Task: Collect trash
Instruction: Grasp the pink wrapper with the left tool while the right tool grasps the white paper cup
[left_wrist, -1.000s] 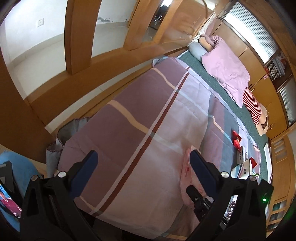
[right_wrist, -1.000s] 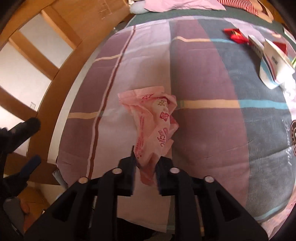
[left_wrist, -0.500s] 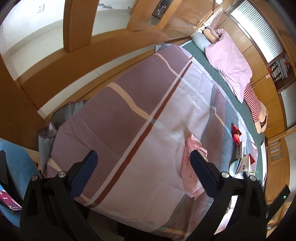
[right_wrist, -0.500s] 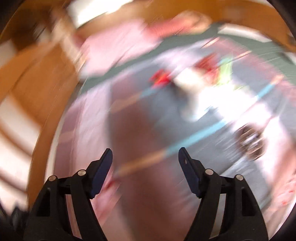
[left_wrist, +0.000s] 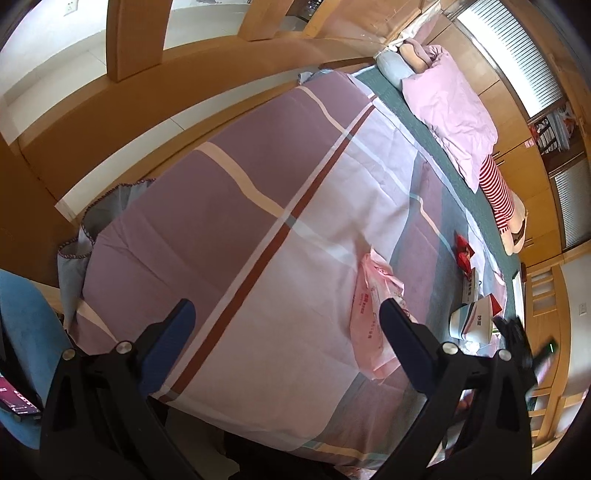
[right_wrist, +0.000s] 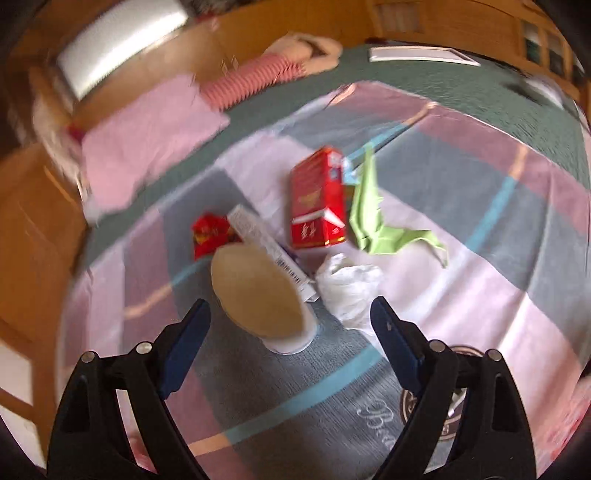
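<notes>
Both tongs were held spread and empty, the right gripper (right_wrist: 290, 323) above a tipped paper cup (right_wrist: 264, 299), the left gripper (left_wrist: 284, 328) beside the pink bag (left_wrist: 373, 314). The cup could be crushed or rolled into the crumpled white plastic (right_wrist: 347, 290), red carton (right_wrist: 317, 199) and green scrap (right_wrist: 384, 225) if clamped carelessly.

Left wrist view: sharp, evenly lit by daylight. The blinds (left_wrist: 517, 55) at top right are blown out to near white. Soft shadows only, low contrast on the bedsheet (left_wrist: 229, 229). Strong fisheye: the wooden bed frame (left_wrist: 207, 92) bows into an arc, with black vignette in the corners.

Right wrist view: motion blur across the frame, worst at the edges; the pink pillow (right_wrist: 147, 144) and the window (right_wrist: 122, 40) are smeared. The centre is softer but readable: the red box (right_wrist: 317, 199) and the barcode on the white box (right_wrist: 269, 247) are legible-ish. The window is overexposed. Same barrel distortion, dark corners.
</notes>
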